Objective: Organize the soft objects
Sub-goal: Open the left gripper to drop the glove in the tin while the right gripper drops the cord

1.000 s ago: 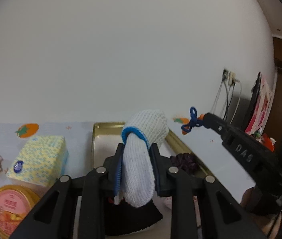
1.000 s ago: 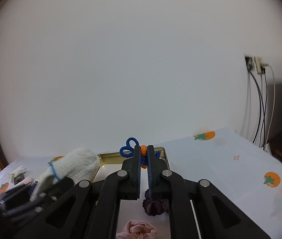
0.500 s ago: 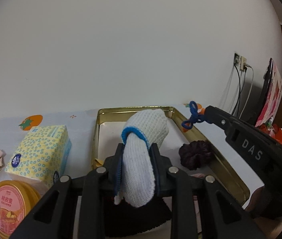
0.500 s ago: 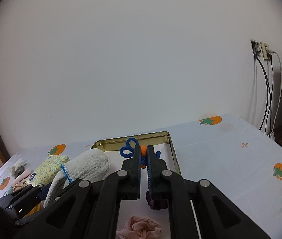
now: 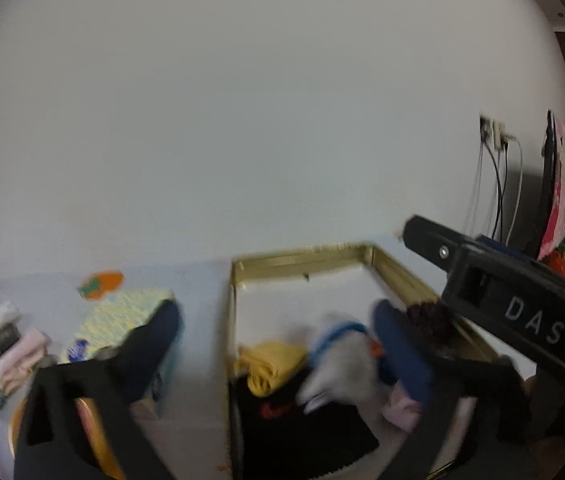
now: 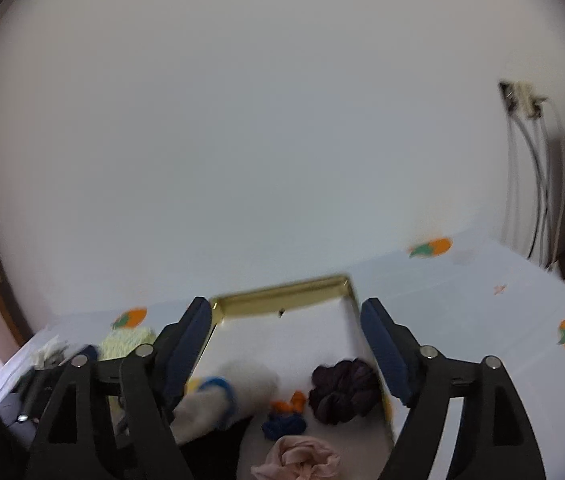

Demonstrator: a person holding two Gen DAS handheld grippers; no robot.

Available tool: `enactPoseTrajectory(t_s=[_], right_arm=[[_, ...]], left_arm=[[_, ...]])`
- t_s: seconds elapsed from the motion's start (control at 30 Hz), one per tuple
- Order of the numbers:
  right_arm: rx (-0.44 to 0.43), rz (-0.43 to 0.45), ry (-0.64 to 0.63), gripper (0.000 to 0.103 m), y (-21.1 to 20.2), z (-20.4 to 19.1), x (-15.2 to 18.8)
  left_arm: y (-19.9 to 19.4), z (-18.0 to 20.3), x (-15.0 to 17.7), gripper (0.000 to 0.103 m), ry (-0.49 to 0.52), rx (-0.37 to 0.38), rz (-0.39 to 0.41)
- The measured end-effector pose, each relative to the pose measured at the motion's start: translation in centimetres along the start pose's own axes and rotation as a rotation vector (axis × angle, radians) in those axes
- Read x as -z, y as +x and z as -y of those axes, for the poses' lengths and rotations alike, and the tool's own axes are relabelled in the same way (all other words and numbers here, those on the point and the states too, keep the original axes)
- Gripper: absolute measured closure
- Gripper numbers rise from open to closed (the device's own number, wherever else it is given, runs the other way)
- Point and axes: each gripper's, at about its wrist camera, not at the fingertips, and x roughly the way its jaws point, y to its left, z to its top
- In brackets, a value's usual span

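Both claws are spread wide with nothing between the fingers: left gripper [image 5: 278, 344], right gripper [image 6: 284, 344].

Nearest in the gold tray [image 6: 278, 286]: pink fabric bundle [image 6: 298, 460] at the front edge, and a black cloth [image 5: 302, 432] front-left. On top of the black cloth lies the white knit glove [image 6: 218, 396] with the blue cuff. Beside it sits the blue-and-orange yarn piece [image 6: 284, 416], then the dark purple scrunchie [image 6: 344, 394] by the right wall. A yellow cloth [image 5: 270, 364] sits mid-left. The far half of the tray is bare.

Outside, left of the tray: yellow patterned pack [image 5: 122, 316], pink folded item [image 5: 22, 354]. Motion blur is heavy, so I can't tell if that pink one is soft goods.

Judgement: most items are binned; possibly one or two left on the table.
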Motion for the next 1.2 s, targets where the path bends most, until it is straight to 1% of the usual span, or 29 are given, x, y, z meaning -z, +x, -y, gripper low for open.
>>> enactPoseTrajectory(t_s=[0.03, 0.07, 0.1, 0.17, 0.3, 0.43, 0.5, 0.6, 0.67, 0.83, 0.9, 1.2], right_arm=[[0.012, 0.009, 0.005, 0.016, -0.2, 0.1, -0.1], [0.030, 0.018, 0.010, 0.015, -0.4, 0.2, -0.1], [0.049, 0.026, 0.014, 0.015, -0.5, 0.3, -0.1], [0.056, 0.035, 0.025, 0.015, -0.6, 0.5, 0.0], [0.065, 0.052, 0.022, 0.015, -0.8, 0.4, 0.3], [0.092, 0.074, 0.001, 0.015, -1.5, 0.0, 0.2], [0.094, 0.107, 0.001, 0.015, -1.9, -0.2, 0.2], [0.116, 0.196, -0.004, 0.015, -3.3, -0.6, 0.4], [0.133, 0.223, -0.019, 0.013, -3.6, -0.9, 0.4], [0.153, 0.178, -0.034, 0.013, -2.9, -1.5, 0.6], [0.158, 0.173, -0.030, 0.013, -2.8, -1.5, 0.6], [0.171, 0.209, -0.027, 0.013, -3.7, -2.2, 0.9]], left_arm=[[-0.3, 0.0, 0.0, 0.000, 0.004, -0.006, 0.022], [-0.4, -0.1, 0.0, 0.000, 0.007, -0.007, 0.029], [-0.5, -0.1, 0.0, 0.000, 0.010, -0.001, 0.031], [-0.4, -0.2, 0.0, 0.000, 0.018, 0.000, 0.031], [-0.5, -0.6, 0.2, 0.000, 0.027, -0.028, 0.046], [-0.7, -0.9, 0.2, 0.000, 0.024, -0.057, 0.051], [-1.0, -1.3, 0.2, 0.000, 0.015, -0.068, 0.062], [-1.4, -2.0, 0.3, 0.000, 0.001, -0.090, 0.079], [-1.5, -2.3, 0.3, 0.000, -0.008, -0.095, 0.080], [-1.5, -3.0, 0.4, 0.000, -0.011, -0.116, 0.069], [-1.5, -3.3, 0.5, 0.000, -0.015, -0.113, 0.068], [-2.7, -4.7, 0.8, 0.000, -0.021, -0.111, 0.080]])
